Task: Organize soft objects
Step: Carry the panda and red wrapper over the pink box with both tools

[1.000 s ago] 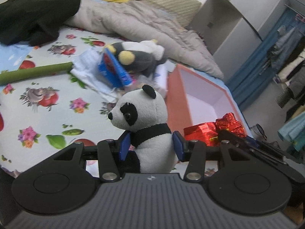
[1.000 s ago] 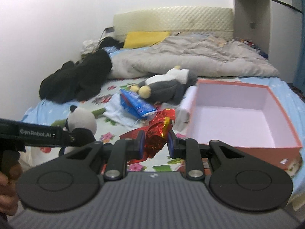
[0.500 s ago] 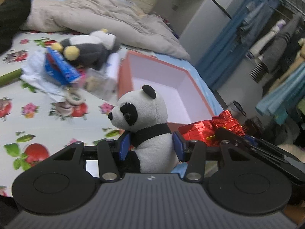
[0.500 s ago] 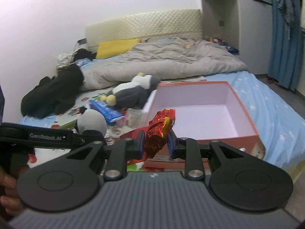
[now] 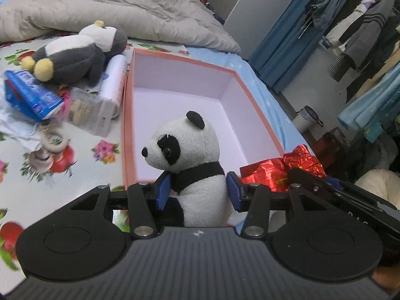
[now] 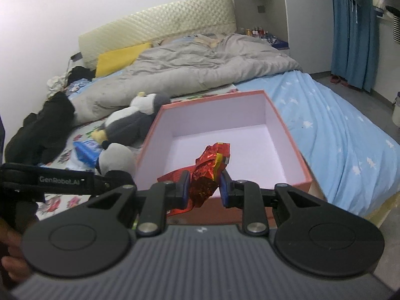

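Box (image 5: 180,105) empty. Left gripper (image 5: 198,195) clamps panda (image 5: 192,165), right gripper (image 6: 203,188) clamps foil bag (image 6: 208,172); penguin (image 5: 77,52) on bed, unsorted.

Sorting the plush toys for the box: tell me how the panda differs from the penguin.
The panda is white and black; the penguin is dark grey with a white front and yellow feet. The panda sits upright, clamped in the left gripper in front of the pink box; the penguin lies on its side on the bed sheet, beside the box, with no gripper on it. The penguin looks bulkier in the right wrist view. Both are plush and outside the box.
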{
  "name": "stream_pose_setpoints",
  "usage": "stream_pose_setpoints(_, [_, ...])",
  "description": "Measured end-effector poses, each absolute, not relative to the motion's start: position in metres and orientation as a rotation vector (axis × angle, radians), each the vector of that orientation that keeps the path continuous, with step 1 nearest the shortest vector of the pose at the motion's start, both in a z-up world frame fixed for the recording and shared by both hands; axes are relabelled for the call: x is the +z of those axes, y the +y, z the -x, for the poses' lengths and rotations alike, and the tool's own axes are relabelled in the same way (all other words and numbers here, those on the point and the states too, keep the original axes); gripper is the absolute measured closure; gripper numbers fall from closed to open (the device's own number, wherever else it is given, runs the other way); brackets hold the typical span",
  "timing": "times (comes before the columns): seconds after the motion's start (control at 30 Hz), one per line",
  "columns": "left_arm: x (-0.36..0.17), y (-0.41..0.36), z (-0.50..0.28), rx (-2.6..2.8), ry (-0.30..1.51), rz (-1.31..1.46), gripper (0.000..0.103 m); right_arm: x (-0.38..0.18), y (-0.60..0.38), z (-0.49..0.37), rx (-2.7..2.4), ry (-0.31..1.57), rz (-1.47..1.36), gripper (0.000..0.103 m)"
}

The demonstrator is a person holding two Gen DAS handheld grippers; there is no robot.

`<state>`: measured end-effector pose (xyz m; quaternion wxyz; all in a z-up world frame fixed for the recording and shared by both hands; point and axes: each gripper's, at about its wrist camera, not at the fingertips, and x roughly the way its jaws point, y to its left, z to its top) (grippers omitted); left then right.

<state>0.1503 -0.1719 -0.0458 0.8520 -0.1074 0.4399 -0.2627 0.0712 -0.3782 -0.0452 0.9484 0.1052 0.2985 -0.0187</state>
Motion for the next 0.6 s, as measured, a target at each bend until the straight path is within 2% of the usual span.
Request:
stream_pose_setpoints(0.4, [-0.101,-0.238,-0.266,-0.518,1.034,0.195,0.049,-0.105,-0.429,-0.163,-0.06,0.75,-0.245,0.075])
stream_pose_setpoints(0.6, [-0.133,-0.256,-0.299,-0.488,1.088,0.194,0.049,-0.139,-0.435,-0.191,-0.04,0.828,-0.23,0.075])
